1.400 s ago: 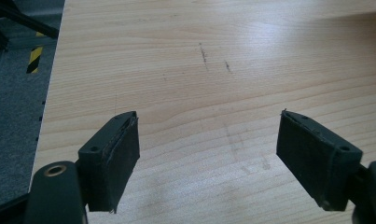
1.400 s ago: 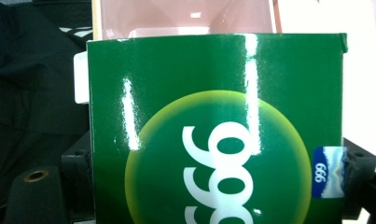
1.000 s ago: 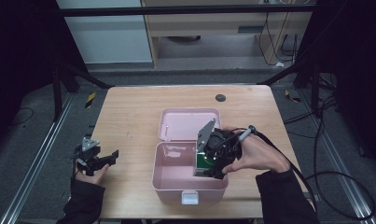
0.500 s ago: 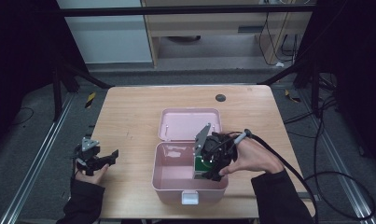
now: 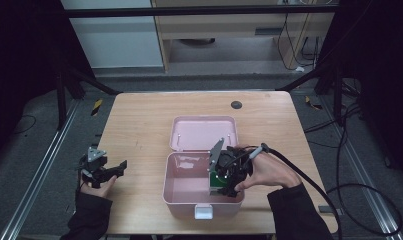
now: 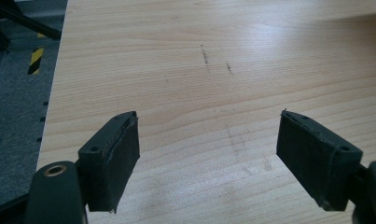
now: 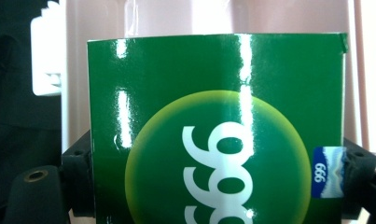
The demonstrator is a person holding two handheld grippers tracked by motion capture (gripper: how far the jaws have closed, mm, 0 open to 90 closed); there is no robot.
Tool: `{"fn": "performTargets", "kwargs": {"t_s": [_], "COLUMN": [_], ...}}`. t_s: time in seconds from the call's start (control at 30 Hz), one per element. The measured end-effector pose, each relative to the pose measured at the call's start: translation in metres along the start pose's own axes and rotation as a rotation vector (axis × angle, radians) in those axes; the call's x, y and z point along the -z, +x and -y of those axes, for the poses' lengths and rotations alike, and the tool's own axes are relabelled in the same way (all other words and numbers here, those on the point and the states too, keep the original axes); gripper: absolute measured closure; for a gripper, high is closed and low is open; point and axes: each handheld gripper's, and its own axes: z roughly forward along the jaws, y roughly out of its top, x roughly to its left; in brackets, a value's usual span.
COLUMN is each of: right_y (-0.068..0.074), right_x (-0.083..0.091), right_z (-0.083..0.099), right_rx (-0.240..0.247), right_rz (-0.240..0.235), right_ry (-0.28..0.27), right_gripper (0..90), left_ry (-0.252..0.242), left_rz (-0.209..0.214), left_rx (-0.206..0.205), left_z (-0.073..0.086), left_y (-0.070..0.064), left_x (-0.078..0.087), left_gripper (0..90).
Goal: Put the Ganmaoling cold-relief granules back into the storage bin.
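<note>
R gripper (image 5: 228,181) jaws clamped on green "999" box (image 7: 216,130), held inside open pink lidded box (image 5: 189,197) at its right side. L gripper (image 6: 209,158) jaws spread, nothing between, over bare wooden table (image 5: 139,125) near left edge.

Light wood tabletop (image 5: 149,120), pale grain, a few dark scuffs near the middle; small round dark disc (image 5: 236,105) set near its far edge. Grey carpeted floor (image 5: 34,135) all round. Metal rails (image 5: 36,170) run along the floor on both sides. Black frame struts (image 5: 89,82) slant up from the far corners. Yellow-black hazard tape (image 5: 96,106) on the floor at left. Behind: a white cabinet (image 5: 114,40) and a wooden shelf unit (image 5: 224,30). Black cables (image 5: 364,200) looped on the floor at right. Room dim, tabletop lit.
</note>
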Motion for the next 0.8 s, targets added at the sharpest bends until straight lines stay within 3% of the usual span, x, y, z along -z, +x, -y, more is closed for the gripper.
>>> {"fn": "performTargets", "kwargs": {"t_s": [0.8], "right_y": [-0.005], "right_x": [-0.03], "right_z": [0.011], "right_rx": [-0.008], "right_rz": [-0.033], "right_ry": [0.029], "right_gripper": [14.2], "left_ry": [0.003], "left_rz": [-0.001], "left_rx": [0.0], "left_z": [0.0], "left_y": [0.0], "left_x": [0.0], "left_gripper": [20.6]}}
